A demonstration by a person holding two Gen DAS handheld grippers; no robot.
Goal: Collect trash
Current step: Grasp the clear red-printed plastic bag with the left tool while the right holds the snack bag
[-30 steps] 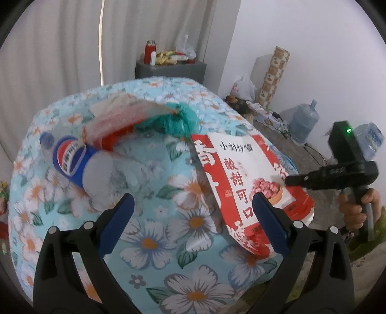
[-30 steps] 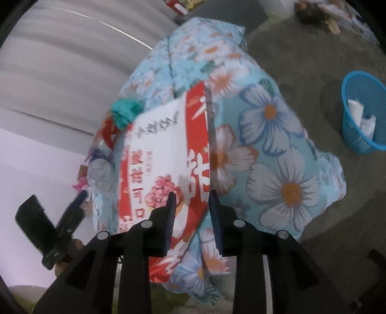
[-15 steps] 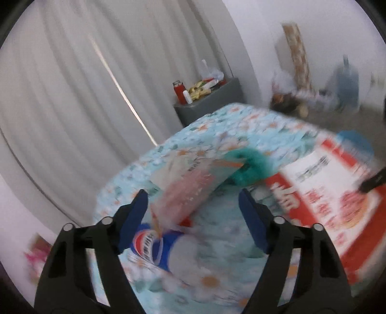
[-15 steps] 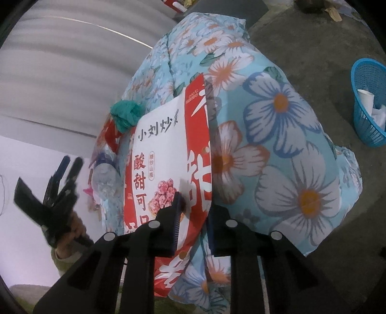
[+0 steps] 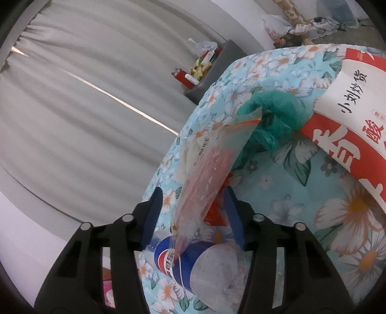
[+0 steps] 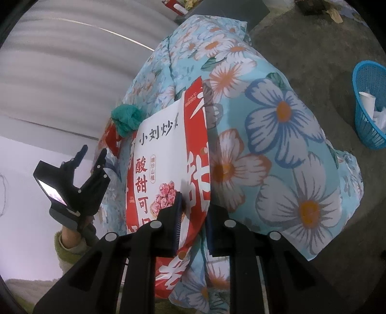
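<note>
A big red and white snack bag [image 6: 166, 169] lies on the flowered tablecloth [image 6: 277, 135]; it also shows in the left wrist view [image 5: 349, 120]. My right gripper [image 6: 193, 207] is shut on the bag's lower edge. My left gripper [image 5: 193, 205] is open, its fingers on either side of a clear pinkish wrapper [image 5: 210, 174] that stands on edge. A crushed Pepsi bottle [image 5: 193, 265] lies just below it. A crumpled teal bag [image 5: 272, 120] sits between the wrapper and the snack bag. The left gripper [image 6: 93, 154] also shows in the right wrist view.
A blue basket [image 6: 371, 106] with white paper cups stands on the concrete floor at the right. A grey cabinet [image 5: 212, 72] with bottles and packets stands behind the table by the white curtain. Bags and a water jug [image 5: 337, 9] lie along the far wall.
My left gripper has swung left and down to the clear wrapper, and its fingers now straddle it. My right gripper stays shut on the snack bag and has barely moved.
</note>
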